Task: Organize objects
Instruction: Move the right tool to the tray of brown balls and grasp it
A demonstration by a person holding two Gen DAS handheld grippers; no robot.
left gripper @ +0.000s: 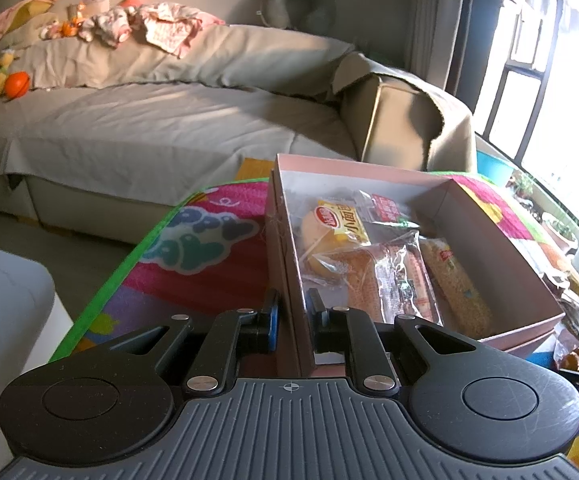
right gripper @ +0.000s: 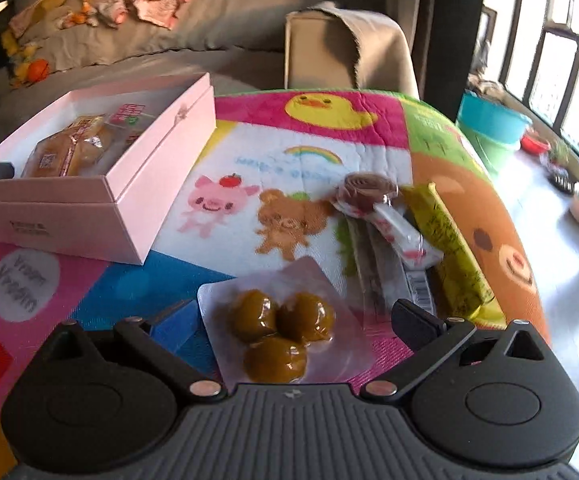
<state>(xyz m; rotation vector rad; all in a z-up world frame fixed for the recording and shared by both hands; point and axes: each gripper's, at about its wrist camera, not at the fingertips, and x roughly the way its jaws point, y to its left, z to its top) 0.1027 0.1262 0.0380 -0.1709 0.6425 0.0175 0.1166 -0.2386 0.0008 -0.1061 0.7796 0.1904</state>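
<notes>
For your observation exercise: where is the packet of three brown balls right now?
In the right wrist view, the packet of three brown balls lies on the play mat between the right gripper's open fingers, right of the pink box.

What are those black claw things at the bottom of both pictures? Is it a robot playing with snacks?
No robot: a person holds a two-finger grabber in each hand, with a camera on each looking along its fingers. In the left camera's picture, the left gripper pinches the wall of the pink box, which has wrapped breads inside. In the right camera's picture, the right gripper is wide open around a clear pack of three brown-green balls, not squeezing it. A lollipop and a yellow packet lie beside it on the colourful play mat.
</notes>
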